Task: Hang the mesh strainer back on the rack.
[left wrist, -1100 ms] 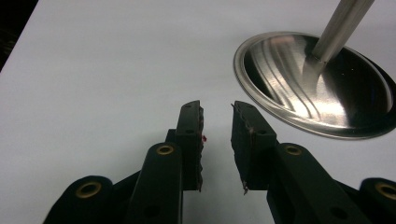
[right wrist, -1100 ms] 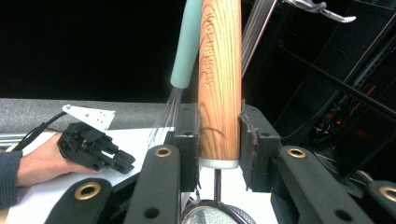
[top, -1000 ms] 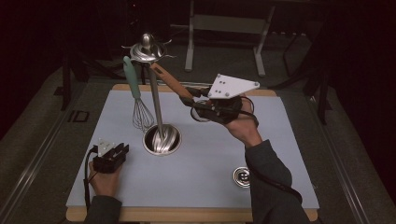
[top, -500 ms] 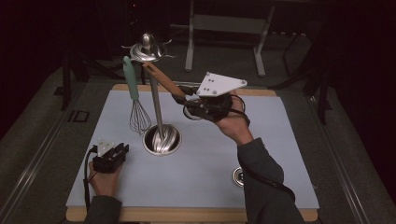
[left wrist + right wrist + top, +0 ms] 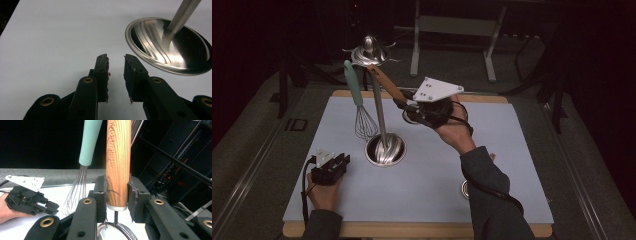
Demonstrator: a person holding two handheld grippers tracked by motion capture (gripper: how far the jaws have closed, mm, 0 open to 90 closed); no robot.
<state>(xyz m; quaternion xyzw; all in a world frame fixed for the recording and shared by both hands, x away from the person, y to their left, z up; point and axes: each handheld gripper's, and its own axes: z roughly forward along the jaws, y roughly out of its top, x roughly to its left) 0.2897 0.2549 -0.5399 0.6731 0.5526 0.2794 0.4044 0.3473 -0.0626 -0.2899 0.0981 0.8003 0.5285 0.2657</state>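
Observation:
A steel utensil stand (image 5: 379, 112) rises from a round base (image 5: 170, 47) on the pale mat. From its top hooks (image 5: 369, 52) hangs a whisk with a teal handle (image 5: 357, 97), also seen as the teal-handled whisk (image 5: 88, 142). My right gripper (image 5: 404, 105) is held above the mat, shut on the lower end of a wooden handle (image 5: 118, 157) marked KITCHEN TOOL. The handle (image 5: 384, 82) slants up to the stand's top, and a round metal head (image 5: 116, 232) hangs below the jaws. My left gripper (image 5: 116, 58) rests on the mat left of the base, open and empty.
The pale mat (image 5: 432, 170) lies on a wooden board. A small round metal piece (image 5: 466, 189) sits near the front right, partly behind the right forearm. Dark floor and frame legs (image 5: 417, 45) stand beyond the far edge. The left gripper (image 5: 30, 200) appears low at the left.
My right gripper has carried the wooden-handled tool left and slightly up, bringing the handle's upper end to the stand's top. The left gripper has stayed put.

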